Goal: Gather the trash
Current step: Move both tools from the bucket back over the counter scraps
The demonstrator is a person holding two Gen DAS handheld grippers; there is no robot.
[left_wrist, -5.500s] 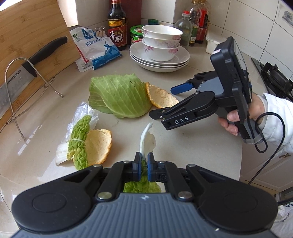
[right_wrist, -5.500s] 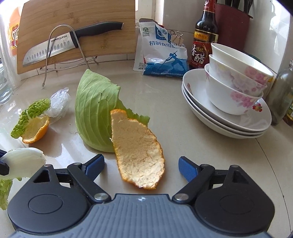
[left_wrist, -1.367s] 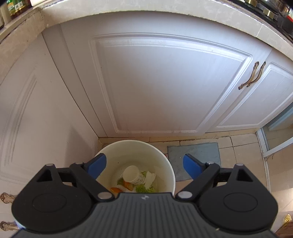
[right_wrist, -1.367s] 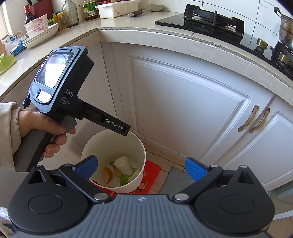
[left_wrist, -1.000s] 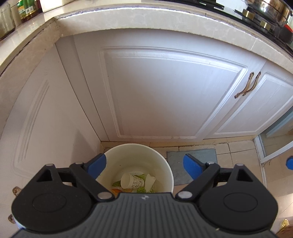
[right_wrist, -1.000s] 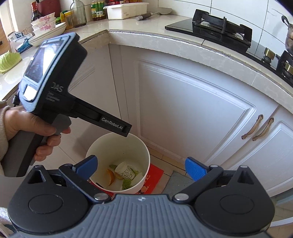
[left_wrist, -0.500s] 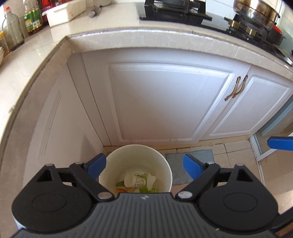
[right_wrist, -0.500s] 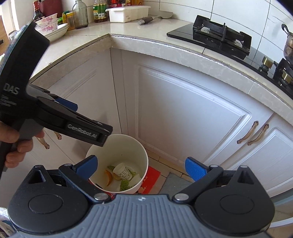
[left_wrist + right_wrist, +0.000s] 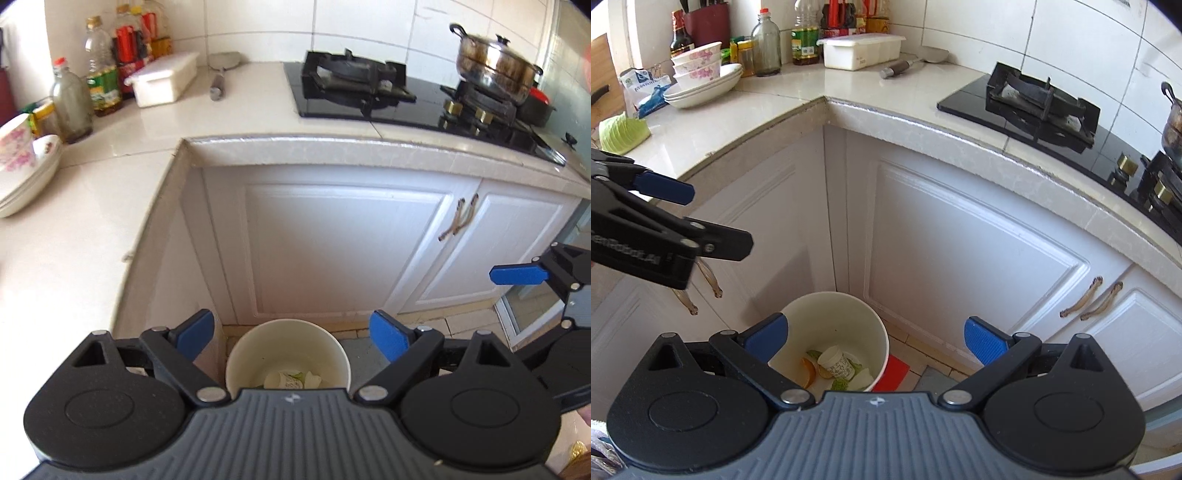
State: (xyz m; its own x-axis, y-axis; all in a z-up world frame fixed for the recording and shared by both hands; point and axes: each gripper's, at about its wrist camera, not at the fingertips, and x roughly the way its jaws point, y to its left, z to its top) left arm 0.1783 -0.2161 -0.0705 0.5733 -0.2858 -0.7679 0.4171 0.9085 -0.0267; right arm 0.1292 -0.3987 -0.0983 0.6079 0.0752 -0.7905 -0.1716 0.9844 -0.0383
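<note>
A white bin stands on the floor in the cabinet corner. It holds a paper cup, orange peel and green leaf scraps. My right gripper hangs high above the bin, open and empty. The left gripper reaches in from the left at counter height, its jaws apart. In the left wrist view my left gripper is open with nothing in it, and the bin lies far below. The right gripper's blue pad shows at the right edge. A cabbage piece lies on the counter.
The L-shaped counter carries stacked bowls and plates, bottles, a white box and a salt bag. A gas stove and a steel pot sit to the right. White cabinet doors back the bin, which stands by a red mat.
Both grippers have risen away from the bin, so the counter top and stove now show. The left one climbed more. The leaf it held earlier is gone from its jaws.
</note>
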